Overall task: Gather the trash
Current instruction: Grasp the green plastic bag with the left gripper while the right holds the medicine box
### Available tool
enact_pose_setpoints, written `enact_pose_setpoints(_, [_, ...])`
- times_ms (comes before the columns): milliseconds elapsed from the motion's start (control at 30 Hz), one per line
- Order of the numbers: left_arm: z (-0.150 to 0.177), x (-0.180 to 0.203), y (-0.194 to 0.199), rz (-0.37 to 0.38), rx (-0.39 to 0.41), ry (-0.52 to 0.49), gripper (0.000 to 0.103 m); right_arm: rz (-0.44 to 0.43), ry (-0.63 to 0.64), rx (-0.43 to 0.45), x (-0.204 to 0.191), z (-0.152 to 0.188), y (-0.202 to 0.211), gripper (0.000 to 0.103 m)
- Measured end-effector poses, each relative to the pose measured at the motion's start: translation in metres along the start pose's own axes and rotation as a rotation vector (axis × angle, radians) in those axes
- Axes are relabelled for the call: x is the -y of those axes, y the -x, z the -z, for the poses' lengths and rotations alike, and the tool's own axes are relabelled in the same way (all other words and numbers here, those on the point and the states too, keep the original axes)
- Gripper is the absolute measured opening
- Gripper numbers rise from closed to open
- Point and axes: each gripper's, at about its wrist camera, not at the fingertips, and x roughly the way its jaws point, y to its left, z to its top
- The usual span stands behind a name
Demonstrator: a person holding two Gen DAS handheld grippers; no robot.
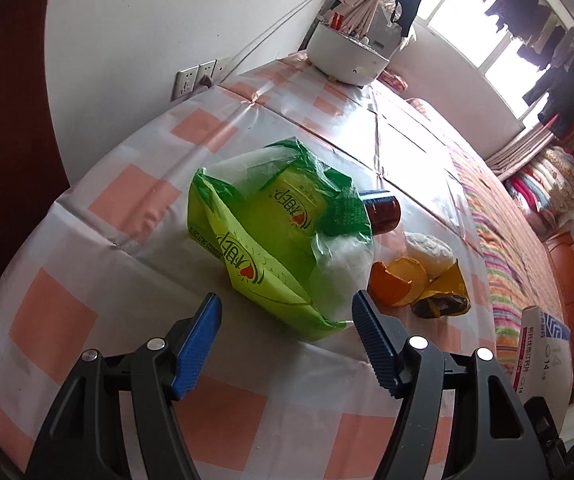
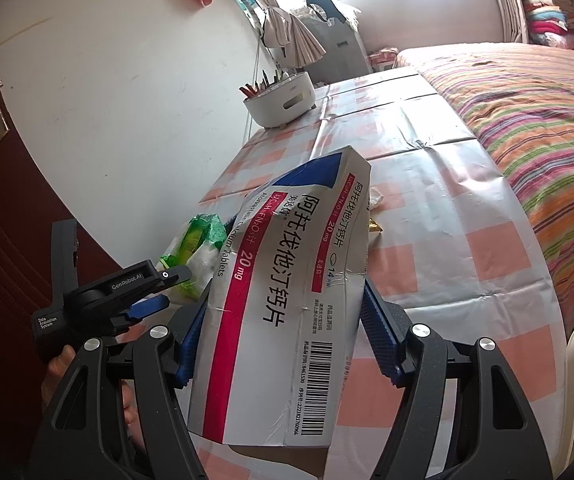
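A green plastic bag (image 1: 275, 232) with green packets inside lies on the checked tablecloth (image 1: 127, 208). My left gripper (image 1: 287, 316) stands open just in front of it, nothing between its blue pads. Right of the bag lie an orange peel (image 1: 397, 280), a white wad (image 1: 431, 250), a yellow wrapper (image 1: 445, 294) and a brown jar (image 1: 383, 214). My right gripper (image 2: 283, 320) is shut on a white, blue and red medicine box (image 2: 287, 300), held above the table. The box's corner (image 1: 543, 348) shows at the right of the left wrist view. The left gripper's body (image 2: 115, 292) appears beside the bag (image 2: 197, 248).
A white round holder (image 1: 347, 56) with pens stands at the table's far end by the wall. A bed with a striped cover (image 2: 527, 112) runs along the table's right side. A dark red door (image 2: 19, 240) is on the left. A wall socket (image 1: 195, 78) sits behind the table.
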Motion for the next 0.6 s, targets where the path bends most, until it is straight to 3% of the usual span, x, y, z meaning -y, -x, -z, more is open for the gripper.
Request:
enact_pose_setpoints(133, [-0.015,-0.006,0.018,-0.013,0.073,0.006,0.066,-0.003,0.000,0.003,0.002,0.000,0.002,0.066])
enact_pose_setpoints(267, [-0.043,-0.010,0.025,-0.040,0.071,-0.047,0.066,-0.003,0.000,0.008,0.003,-0.001,0.005,0.066])
enact_pose_setpoints(400, [-0.057,-0.016,0.007,-0.062,-0.030,-0.119,0.066,-0.004,-0.012,0.013,0.007,-0.001,0.006,0.066])
enact_pose_setpoints(600, [-0.060,-0.031,-0.015,-0.027,-0.114,-0.054,0.066,-0.007,-0.017,0.008,0.005,0.000,0.004,0.066])
